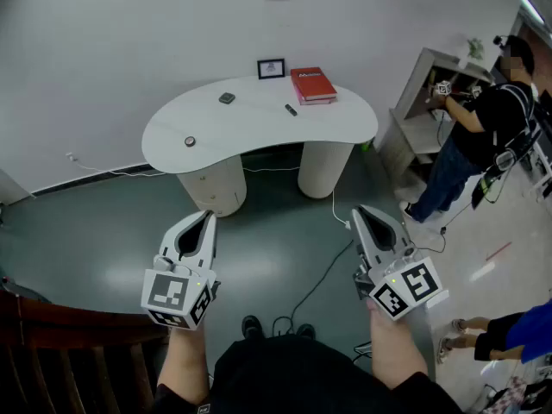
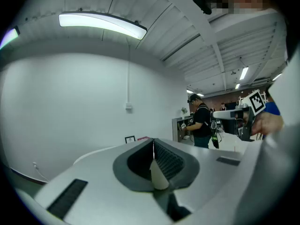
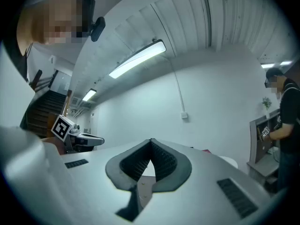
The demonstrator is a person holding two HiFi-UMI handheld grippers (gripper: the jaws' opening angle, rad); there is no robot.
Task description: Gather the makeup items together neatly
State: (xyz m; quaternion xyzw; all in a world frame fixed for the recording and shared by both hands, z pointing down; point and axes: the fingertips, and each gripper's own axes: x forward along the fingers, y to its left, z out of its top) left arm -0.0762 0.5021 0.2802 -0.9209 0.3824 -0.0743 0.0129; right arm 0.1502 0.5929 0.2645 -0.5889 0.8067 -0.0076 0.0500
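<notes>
Plainly, the gathering has not begun: both grippers hang over the floor on the near side of the white table (image 1: 345, 128), well apart from it. The left gripper (image 1: 207, 216) is clenched on nothing, its ribbed pads meeting in a single seam. The right gripper (image 1: 360, 210) is the same, pressed closed and empty.

The makeup items lie scattered on the table. A small round pot (image 1: 190, 141) sits near the table's left end. A dark square compact (image 1: 227, 98) lies toward the table's back left, and a short dark stick (image 1: 291, 109) lies near the table's middle. At the table's back edge stand a framed picture (image 1: 271, 68) and a stack of red books (image 1: 313, 84), which seem no part of the job. Another person (image 1: 483, 136) works well off the table's right end.

The step in hand looks like the approach, and doing it well probably means:

- Closing on the table's near edge squarely, so all three items come within reach of either side.
- Releasing the jaws before they get down to the tabletop, not on top of an item.
- Choosing one meeting spot, perhaps beside the compact, since it sits between the other two.
- Fetching the round pot with the left gripper and the stick with the right, so the arms need not cross.

The stick is likely to roll, so it should be gripped across its width and set down gently. The pot is low, so the pads must come nearly level with the tabletop.
</notes>
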